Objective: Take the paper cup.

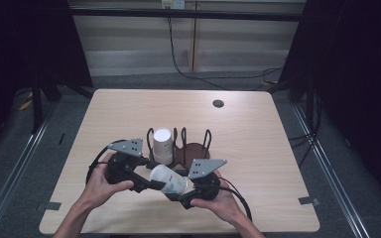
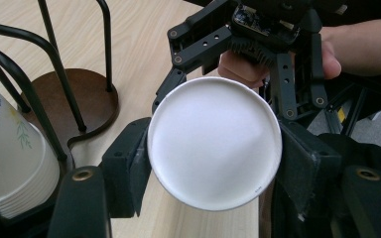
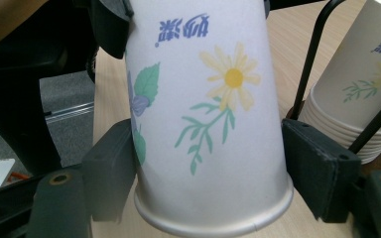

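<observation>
A white paper cup [image 1: 168, 179] printed with a daisy lies on its side in the air over the table's near edge, between both hands. My left gripper [image 1: 151, 184] is shut on its base end; in the left gripper view the round white bottom [image 2: 213, 148] sits squeezed between the two pads [image 2: 129, 168]. My right gripper [image 1: 177, 192] comes in from the right and is shut on the cup near its rolled rim [image 3: 213, 225], both pads [image 3: 111, 171] touching its wall. A person's hand holds each gripper.
A stack of matching cups [image 1: 162, 145] stands upside down in a black wire holder with a dark wooden base [image 1: 193, 151], just beyond the grippers. The light wooden table [image 1: 129, 109] has a small black round hole [image 1: 218, 103] at the back right. Cables lie on the floor behind.
</observation>
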